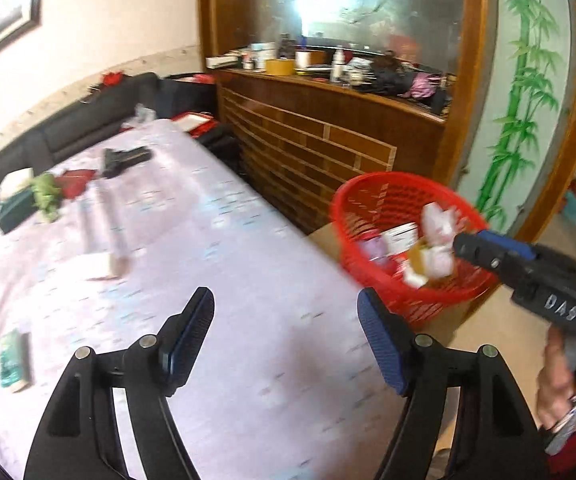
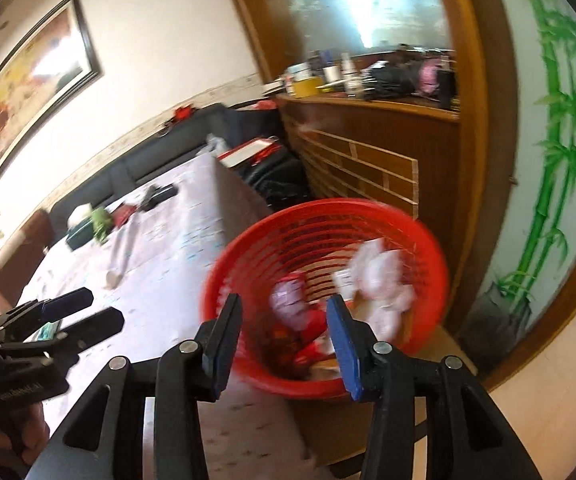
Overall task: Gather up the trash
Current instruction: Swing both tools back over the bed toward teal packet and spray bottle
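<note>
At the right of the left wrist view, the red basket (image 1: 404,240) holds crumpled wrappers (image 1: 436,232). The left gripper (image 1: 285,338) and right gripper (image 2: 283,336) both stand open, nothing between their fingers.

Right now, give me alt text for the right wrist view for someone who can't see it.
The right gripper, jaws open and empty, points at a red basket holding crumpled wrappers. The left gripper hovers over a pale tablecloth at left; a bamboo mural covers the right wall.
</note>
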